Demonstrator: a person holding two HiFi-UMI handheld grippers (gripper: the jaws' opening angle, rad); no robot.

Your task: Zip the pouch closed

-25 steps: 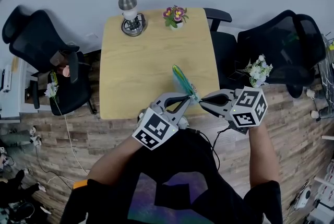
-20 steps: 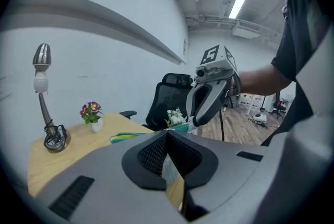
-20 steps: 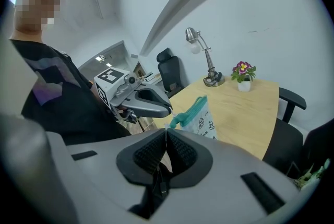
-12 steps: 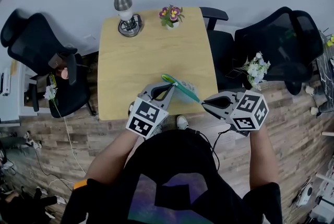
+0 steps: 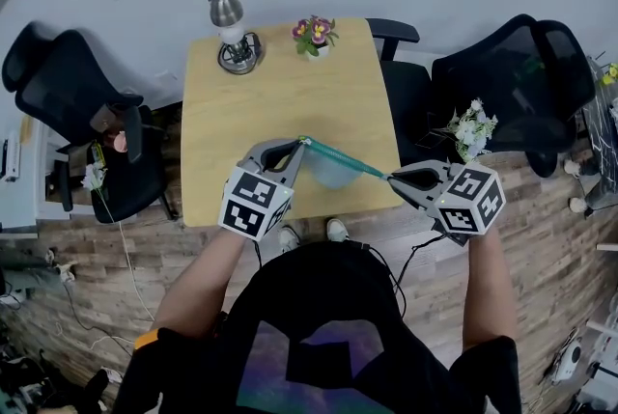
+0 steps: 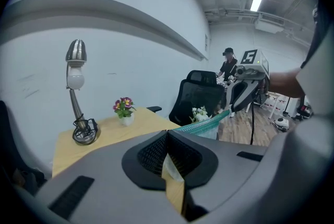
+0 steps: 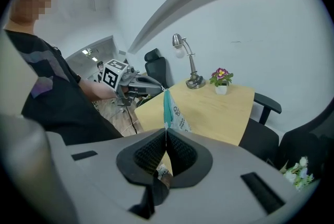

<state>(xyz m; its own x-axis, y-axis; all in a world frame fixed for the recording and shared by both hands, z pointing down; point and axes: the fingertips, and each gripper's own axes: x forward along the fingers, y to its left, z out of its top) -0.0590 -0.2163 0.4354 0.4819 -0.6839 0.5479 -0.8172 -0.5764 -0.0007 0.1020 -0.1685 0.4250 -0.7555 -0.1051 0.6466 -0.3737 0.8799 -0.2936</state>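
Note:
A clear pouch (image 5: 331, 171) with a teal zipper edge hangs stretched between my two grippers above the table's front edge. My left gripper (image 5: 300, 144) is shut on its left end; in the left gripper view the pouch (image 6: 206, 125) runs out from my closed left gripper (image 6: 166, 133) toward the right gripper (image 6: 243, 90). My right gripper (image 5: 389, 178) is shut on the zipper's right end. In the right gripper view the teal edge of the pouch (image 7: 168, 106) rises straight from the closed right gripper (image 7: 166, 132), with the left gripper (image 7: 142, 82) beyond. The zipper pull itself is too small to make out.
The wooden table (image 5: 280, 94) carries a metal desk lamp (image 5: 232, 28) and a small flower pot (image 5: 314, 35) at its far edge. Black office chairs stand at the left (image 5: 72, 103) and right (image 5: 502, 84). White flowers (image 5: 471, 129) sit by the right chair.
My left gripper has moved left and the right one a little right. The pouch, earlier bunched and upright between them, is now drawn out into a taut line.

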